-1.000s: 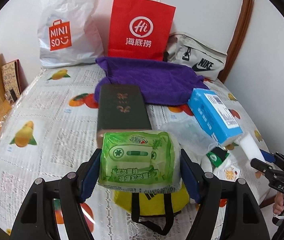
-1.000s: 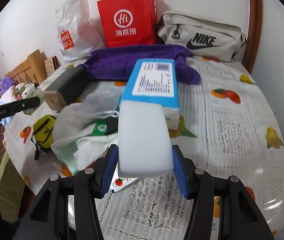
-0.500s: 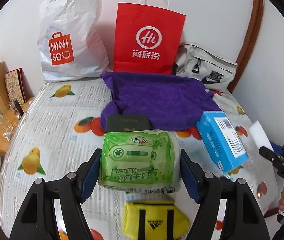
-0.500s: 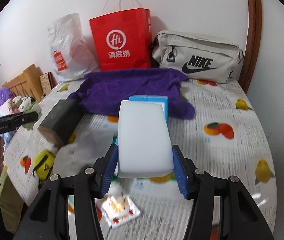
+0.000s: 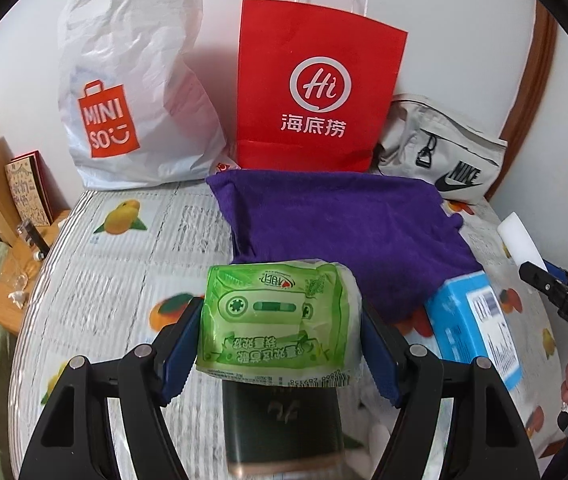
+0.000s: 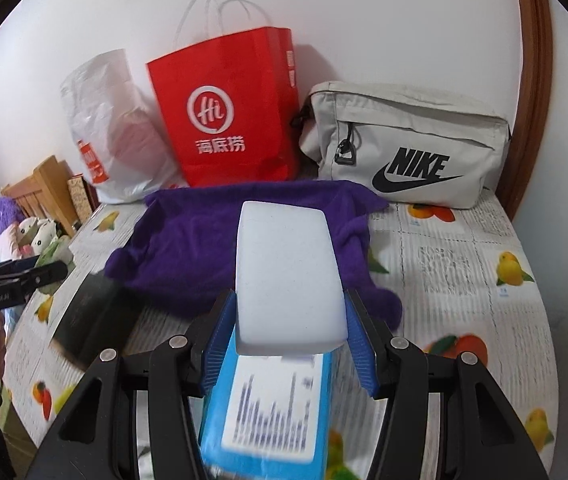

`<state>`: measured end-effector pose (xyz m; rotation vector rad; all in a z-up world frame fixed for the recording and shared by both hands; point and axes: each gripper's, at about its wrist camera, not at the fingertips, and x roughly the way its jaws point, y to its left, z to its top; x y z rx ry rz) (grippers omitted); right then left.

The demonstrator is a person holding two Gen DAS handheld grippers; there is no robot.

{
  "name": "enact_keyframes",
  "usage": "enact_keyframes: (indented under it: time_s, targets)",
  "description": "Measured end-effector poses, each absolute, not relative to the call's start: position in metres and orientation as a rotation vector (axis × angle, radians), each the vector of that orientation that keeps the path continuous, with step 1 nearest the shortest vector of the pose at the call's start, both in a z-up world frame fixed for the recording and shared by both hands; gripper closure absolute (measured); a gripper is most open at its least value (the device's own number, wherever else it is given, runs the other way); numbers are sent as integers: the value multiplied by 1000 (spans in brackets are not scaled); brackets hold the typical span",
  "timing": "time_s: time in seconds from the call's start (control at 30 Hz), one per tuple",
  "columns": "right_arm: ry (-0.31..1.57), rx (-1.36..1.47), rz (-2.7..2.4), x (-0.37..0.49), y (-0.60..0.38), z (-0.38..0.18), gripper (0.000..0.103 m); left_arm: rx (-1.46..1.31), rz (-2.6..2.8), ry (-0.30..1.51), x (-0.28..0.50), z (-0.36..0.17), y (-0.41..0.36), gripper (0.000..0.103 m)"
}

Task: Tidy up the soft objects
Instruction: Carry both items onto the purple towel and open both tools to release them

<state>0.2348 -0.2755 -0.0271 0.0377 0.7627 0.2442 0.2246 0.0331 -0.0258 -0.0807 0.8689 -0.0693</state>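
Two grips: left gripper (image 5: 279,344) clamped on green tissue pack (image 5: 277,322), right gripper (image 6: 290,332) pinching white sponge (image 6: 288,276), both above purple towel's (image 5: 348,236) near edge; bare tablecloth (image 6: 464,280) rightward.

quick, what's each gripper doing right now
left gripper: shut on the green tissue pack
right gripper: shut on the white sponge
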Motion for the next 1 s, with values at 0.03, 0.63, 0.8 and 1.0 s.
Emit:
enact_keyframes:
  time_s: [0.03,0.63,0.8,1.0]
  targets:
    - [766,41,244,241,-277,-29,50,-82,-69,873,231,-26,32,31]
    - [879,-1,297,328,-268,-70,49,-77,-73,961,345,-55,13,31]
    - [899,-23,280,338,-268,-80,49,-83,-57,983,369,-65,10,31]
    - [933,-26,287,346,-268,-89,49,-86,-46,1003,390,-75,6,31]
